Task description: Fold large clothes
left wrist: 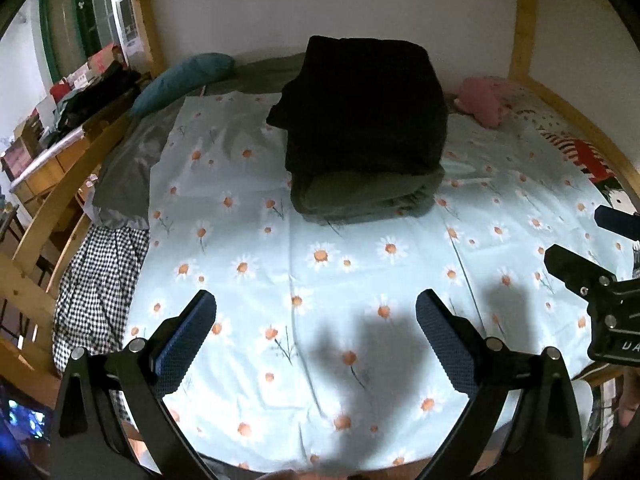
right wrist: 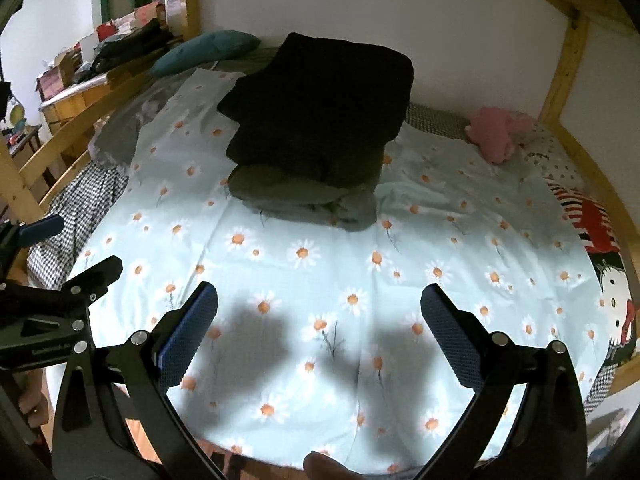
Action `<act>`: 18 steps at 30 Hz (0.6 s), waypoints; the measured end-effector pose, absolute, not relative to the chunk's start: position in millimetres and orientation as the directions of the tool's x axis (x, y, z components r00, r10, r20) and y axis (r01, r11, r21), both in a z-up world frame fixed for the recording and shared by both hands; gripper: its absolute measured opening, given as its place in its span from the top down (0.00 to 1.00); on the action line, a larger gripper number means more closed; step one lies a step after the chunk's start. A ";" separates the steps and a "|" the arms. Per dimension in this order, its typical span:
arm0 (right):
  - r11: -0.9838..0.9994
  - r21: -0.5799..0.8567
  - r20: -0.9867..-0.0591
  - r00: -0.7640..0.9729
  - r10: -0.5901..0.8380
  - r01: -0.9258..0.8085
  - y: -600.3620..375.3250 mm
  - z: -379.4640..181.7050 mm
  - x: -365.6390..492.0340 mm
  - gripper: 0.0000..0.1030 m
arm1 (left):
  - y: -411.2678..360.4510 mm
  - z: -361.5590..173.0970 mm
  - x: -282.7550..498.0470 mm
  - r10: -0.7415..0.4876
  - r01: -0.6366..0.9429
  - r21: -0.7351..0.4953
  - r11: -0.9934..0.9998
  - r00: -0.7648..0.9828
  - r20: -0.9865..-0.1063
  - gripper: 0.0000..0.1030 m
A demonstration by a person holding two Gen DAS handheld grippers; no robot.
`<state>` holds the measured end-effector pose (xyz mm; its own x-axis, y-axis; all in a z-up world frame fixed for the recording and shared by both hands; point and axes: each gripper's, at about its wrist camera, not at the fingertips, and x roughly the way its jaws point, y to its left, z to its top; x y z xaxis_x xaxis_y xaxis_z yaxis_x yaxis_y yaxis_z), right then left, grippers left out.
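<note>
A folded black garment (left wrist: 364, 108) lies on top of a folded grey-green garment (left wrist: 360, 196) in a stack at the middle back of the bed. The stack also shows in the right wrist view, black garment (right wrist: 320, 112) over grey one (right wrist: 304, 200). My left gripper (left wrist: 316, 304) is open and empty, held above the daisy-print sheet (left wrist: 320, 300) in front of the stack. My right gripper (right wrist: 320, 296) is open and empty beside it, also above the sheet (right wrist: 440, 240). The right gripper shows at the right edge of the left wrist view (left wrist: 588, 240); the left gripper shows at the left edge of the right wrist view (right wrist: 76, 244).
A teal pillow (left wrist: 184, 80) and grey cloth (left wrist: 128, 172) lie at the back left, a checked blanket (left wrist: 96, 280) at the left edge. A pink plush toy (left wrist: 486, 100) and a cartoon-print pillow (right wrist: 600, 248) lie at the right. A wooden bed frame (left wrist: 524, 20) surrounds the mattress.
</note>
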<state>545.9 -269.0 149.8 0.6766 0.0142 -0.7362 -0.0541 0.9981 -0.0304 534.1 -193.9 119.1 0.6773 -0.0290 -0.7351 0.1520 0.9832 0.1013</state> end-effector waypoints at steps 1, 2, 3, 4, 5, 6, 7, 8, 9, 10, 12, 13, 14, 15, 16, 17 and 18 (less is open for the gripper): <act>0.998 -0.029 -0.735 0.678 0.013 -0.051 -269.4 149.5 538.0 0.03 | -193.6 118.4 527.7 -0.023 0.153 0.110 0.982 0.677 -0.736 0.04; 0.998 -0.031 -0.735 0.678 0.008 -0.046 -269.9 148.8 530.7 0.03 | -193.7 117.4 521.8 -0.015 0.154 0.121 0.981 0.676 -0.737 0.04; 0.999 -0.032 -0.734 0.679 0.006 -0.043 -270.7 147.9 526.1 0.03 | -193.5 116.5 517.0 -0.015 0.155 0.123 0.980 0.677 -0.736 0.04; 0.999 -0.029 -0.735 0.678 0.004 -0.037 -272.4 146.1 520.6 0.03 | -193.4 115.4 511.4 -0.016 0.160 0.126 0.979 0.679 -0.734 0.04; 0.999 -0.019 -0.736 0.677 0.013 -0.041 -274.0 143.8 516.6 0.03 | -194.6 114.3 506.1 -0.006 0.159 0.142 0.977 0.685 -0.729 0.04; 0.999 -0.010 -0.738 0.675 0.023 -0.046 -274.8 141.1 513.6 0.03 | -195.6 113.6 502.6 0.009 0.154 0.160 0.975 0.693 -0.721 0.04; 0.999 -0.001 -0.741 0.671 0.031 -0.047 -276.0 137.3 509.9 0.03 | -196.2 113.2 498.2 0.018 0.150 0.171 0.974 0.700 -0.714 0.04; 0.999 0.003 -0.744 0.667 0.032 -0.044 -277.2 133.4 506.0 0.03 | -196.3 112.4 494.2 0.017 0.151 0.171 0.974 0.700 -0.714 0.04; 0.999 0.003 -0.748 0.663 0.031 -0.043 -277.9 130.7 503.5 0.03 | -195.4 111.0 492.0 0.008 0.158 0.165 0.974 0.698 -0.716 0.04; 0.999 0.000 -0.748 0.663 0.027 -0.040 -278.4 127.9 499.6 0.03 | -195.2 109.9 488.5 -0.006 0.169 0.154 0.973 0.695 -0.719 0.04; 0.999 -0.005 -0.750 0.661 0.018 -0.033 -279.2 122.7 493.3 0.03 | -196.2 105.7 481.8 -0.019 0.184 0.149 0.972 0.689 -0.724 0.04; 0.999 -0.004 -0.754 0.657 0.022 -0.038 -279.0 119.1 490.2 0.03 | -197.1 103.4 479.4 -0.017 0.186 0.155 0.970 0.690 -0.723 0.04; 0.999 0.001 -0.757 0.652 0.026 -0.040 -279.3 115.8 487.2 0.03 | -198.9 100.2 476.0 -0.011 0.188 0.166 0.968 0.693 -0.721 0.04; 0.999 0.002 -0.757 0.652 0.027 -0.038 -279.2 113.9 484.6 0.03 | -200.1 97.7 473.4 -0.007 0.188 0.172 0.967 0.694 -0.720 0.04; 0.999 0.003 -0.757 0.652 0.028 -0.040 -279.3 111.6 481.4 0.03 | -201.4 93.7 470.6 -0.010 0.194 0.173 0.966 0.692 -0.722 0.04; 0.999 0.006 -0.760 0.650 0.029 -0.038 -279.7 109.3 479.2 0.03 | -202.2 89.9 468.4 -0.020 0.202 0.165 0.965 0.687 -0.726 0.04; 0.999 0.009 -0.759 0.650 0.030 -0.036 -280.1 108.1 478.0 0.03 | -202.3 87.0 466.6 -0.025 0.205 0.159 0.966 0.683 -0.730 0.04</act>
